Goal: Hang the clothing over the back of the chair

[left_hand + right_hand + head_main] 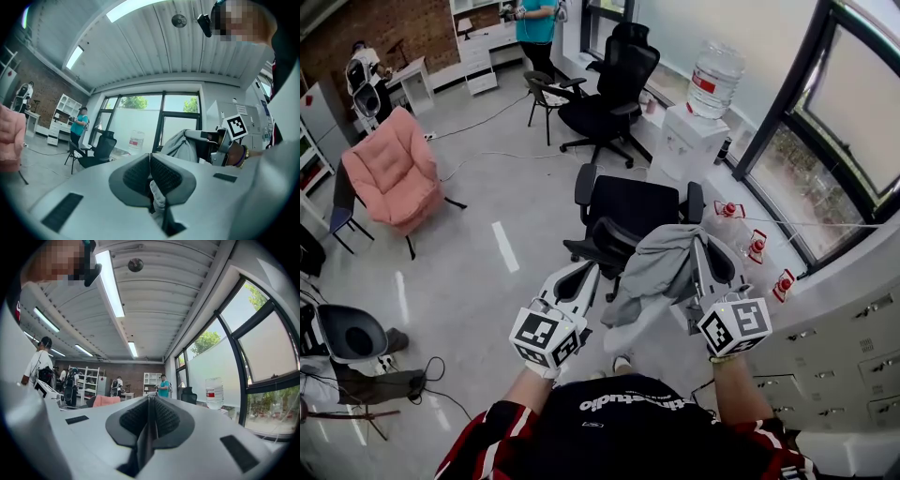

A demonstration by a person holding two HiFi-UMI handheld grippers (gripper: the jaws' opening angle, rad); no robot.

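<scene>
A grey garment [652, 267] hangs between my two grippers, held up above a black office chair [628, 211] that stands just beyond it. My left gripper [584, 274] is shut on the garment's left edge; pale cloth [157, 197] shows pinched between its jaws [150, 158]. My right gripper [699, 247] is shut on the garment's upper right part, and a thin dark fold of fabric [144, 439] runs down between its closed jaws [151, 401]. In the left gripper view the right gripper [208, 140] appears with the garment [180, 143] draped over it.
A second black office chair [609, 89] stands farther back by a water dispenser [701, 117]. A pink armchair [389, 169] is at the left. White cabinets [848, 323] and a window sill line the right. Cables [422, 370] lie on the floor at the left. A person in teal [534, 23] stands far back.
</scene>
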